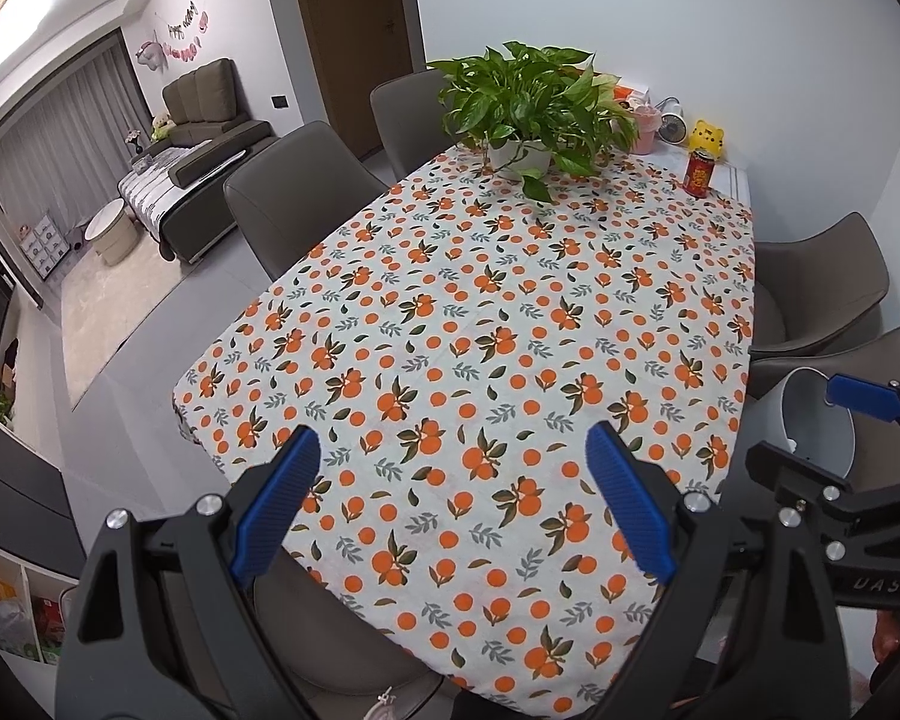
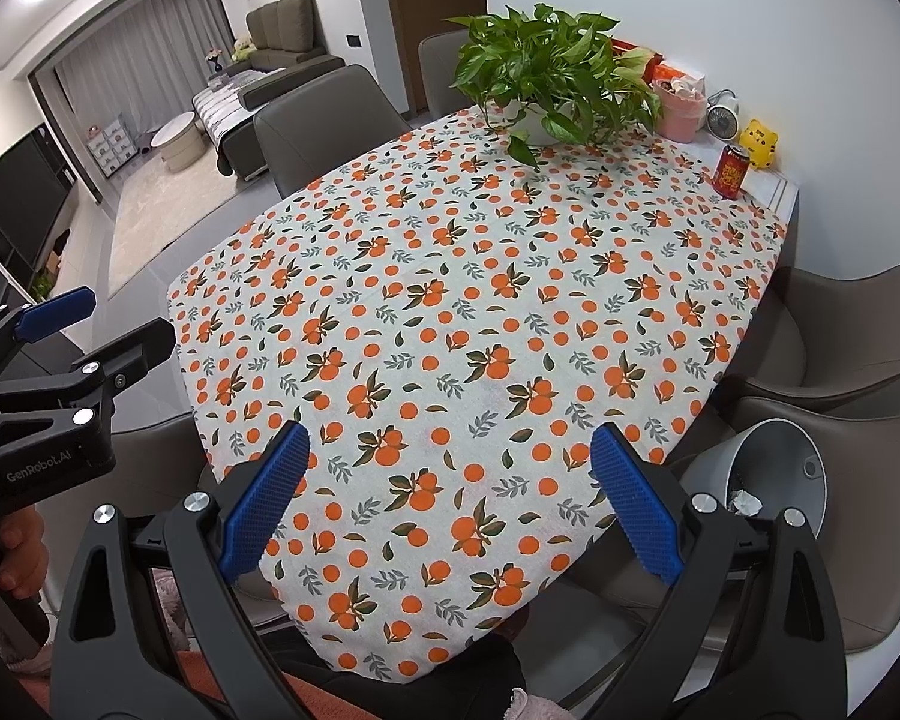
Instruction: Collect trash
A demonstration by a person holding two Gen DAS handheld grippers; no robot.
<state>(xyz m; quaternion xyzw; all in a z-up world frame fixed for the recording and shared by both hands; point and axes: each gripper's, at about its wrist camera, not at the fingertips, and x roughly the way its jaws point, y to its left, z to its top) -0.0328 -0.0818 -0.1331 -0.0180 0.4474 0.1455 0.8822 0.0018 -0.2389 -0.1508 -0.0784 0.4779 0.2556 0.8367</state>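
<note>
A red drink can (image 1: 700, 174) stands upright at the far right corner of the table with the orange-print cloth (image 1: 510, 324); it also shows in the right wrist view (image 2: 731, 170). A white bin (image 2: 768, 474) sits tilted on a chair at the table's right side, with crumpled paper (image 2: 747, 503) inside; it also shows in the left wrist view (image 1: 816, 426). My left gripper (image 1: 453, 504) is open and empty above the table's near end. My right gripper (image 2: 450, 498) is open and empty beside it, close to the bin.
A potted green plant (image 1: 534, 114) stands at the table's far end, with a pink pot (image 2: 681, 108), a small fan (image 2: 723, 117) and a yellow toy (image 2: 759, 144) behind it. Grey chairs (image 1: 294, 192) line both sides. The wall is on the right.
</note>
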